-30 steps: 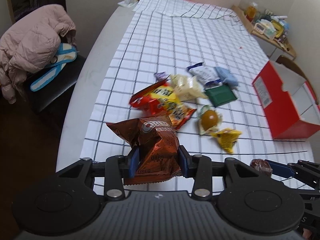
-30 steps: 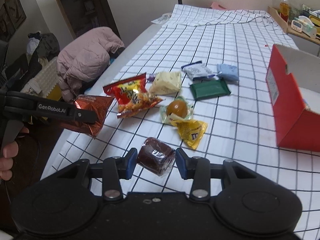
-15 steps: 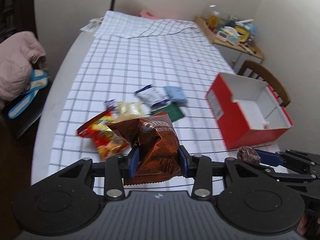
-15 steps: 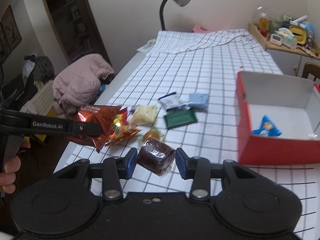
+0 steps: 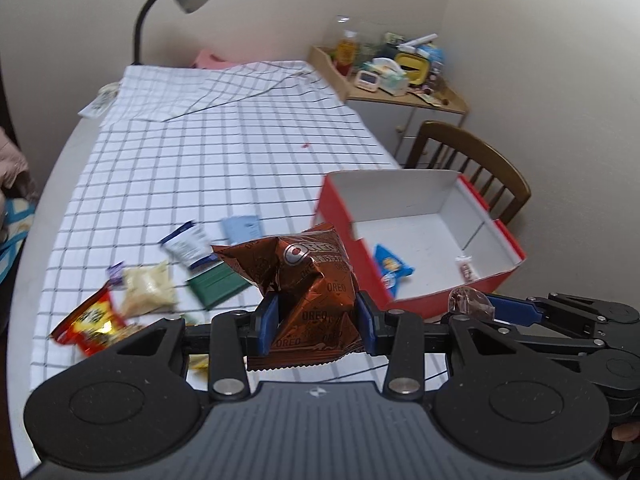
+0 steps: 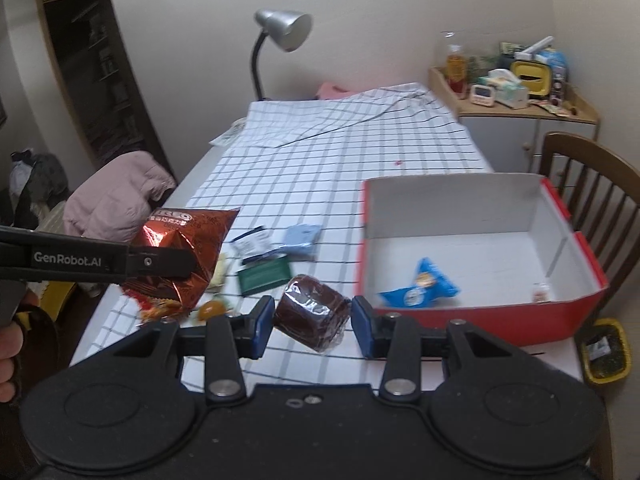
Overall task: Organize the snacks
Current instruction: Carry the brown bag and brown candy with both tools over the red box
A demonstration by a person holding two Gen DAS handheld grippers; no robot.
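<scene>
My left gripper is shut on a brown Oreo bag and holds it above the table; the bag also shows in the right wrist view. My right gripper is shut on a wrapped brown cake, which also shows in the left wrist view. The red box with a white inside stands to the right and holds a blue packet and a small sweet. The box also shows in the left wrist view.
Loose snacks lie on the checked cloth: a green packet, a light blue packet, a white and blue packet, a pale packet, a red bag. A wooden chair stands behind the box. A lamp stands at the far end.
Both grippers have lifted and swung right toward the red box with their snacks still held. The box's inside has come into fuller view.
</scene>
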